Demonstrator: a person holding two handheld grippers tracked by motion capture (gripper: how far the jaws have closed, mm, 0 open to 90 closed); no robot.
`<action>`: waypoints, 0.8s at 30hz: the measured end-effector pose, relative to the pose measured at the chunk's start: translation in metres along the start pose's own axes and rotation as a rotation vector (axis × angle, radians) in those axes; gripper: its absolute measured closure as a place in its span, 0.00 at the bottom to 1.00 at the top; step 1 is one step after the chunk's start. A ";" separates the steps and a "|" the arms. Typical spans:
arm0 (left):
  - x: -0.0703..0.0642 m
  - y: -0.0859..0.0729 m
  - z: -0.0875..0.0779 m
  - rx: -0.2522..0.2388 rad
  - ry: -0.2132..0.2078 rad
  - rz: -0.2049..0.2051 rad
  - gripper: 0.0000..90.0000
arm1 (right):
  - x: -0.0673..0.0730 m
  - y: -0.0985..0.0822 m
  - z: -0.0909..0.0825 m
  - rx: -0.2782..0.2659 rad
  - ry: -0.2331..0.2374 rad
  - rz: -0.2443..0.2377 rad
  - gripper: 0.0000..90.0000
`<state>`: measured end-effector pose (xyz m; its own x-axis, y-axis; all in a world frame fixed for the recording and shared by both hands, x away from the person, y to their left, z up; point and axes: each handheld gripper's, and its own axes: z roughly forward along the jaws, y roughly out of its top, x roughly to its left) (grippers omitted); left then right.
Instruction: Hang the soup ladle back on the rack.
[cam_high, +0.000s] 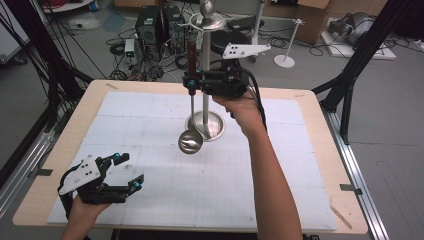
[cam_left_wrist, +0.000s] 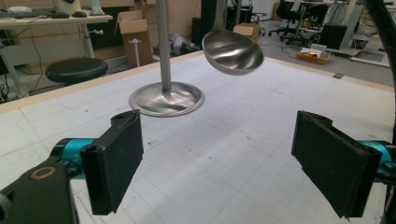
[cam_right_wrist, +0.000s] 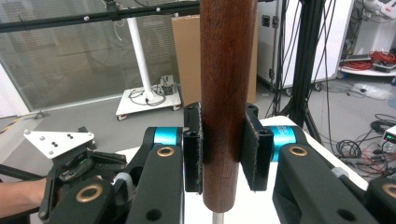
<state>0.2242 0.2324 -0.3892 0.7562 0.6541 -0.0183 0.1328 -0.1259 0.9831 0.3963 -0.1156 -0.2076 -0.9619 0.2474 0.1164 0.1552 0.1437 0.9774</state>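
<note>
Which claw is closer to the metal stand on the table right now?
Right. The right claw holds the ladle by its wooden handle, right beside the stand's pole. The left claw sits open near the table's front left corner, well away from the stand.

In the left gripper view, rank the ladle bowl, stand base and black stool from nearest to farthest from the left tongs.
1. Ladle bowl: hanging above the mat, ahead and slightly right.
2. Stand base: on the mat, ahead, close behind the ladle in rank.
3. Black stool: beyond the table edge, far left.
</note>
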 end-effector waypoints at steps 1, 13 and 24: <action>0.000 0.000 0.001 0.006 -0.002 0.002 0.19 | -0.002 0.002 0.000 -0.002 0.005 -0.003 0.82; 0.001 -0.001 0.002 0.004 -0.004 -0.006 0.19 | -0.026 0.017 -0.003 -0.004 0.026 0.004 0.82; 0.004 0.001 -0.003 -0.009 0.009 -0.014 0.19 | -0.036 0.015 -0.006 0.019 0.017 0.018 0.82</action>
<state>0.2254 0.2365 -0.3882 0.7488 0.6621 -0.0302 0.1371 -0.1102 0.9844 0.4321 -0.1279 -0.1959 -0.9627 0.2334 0.1371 0.1767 0.1580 0.9715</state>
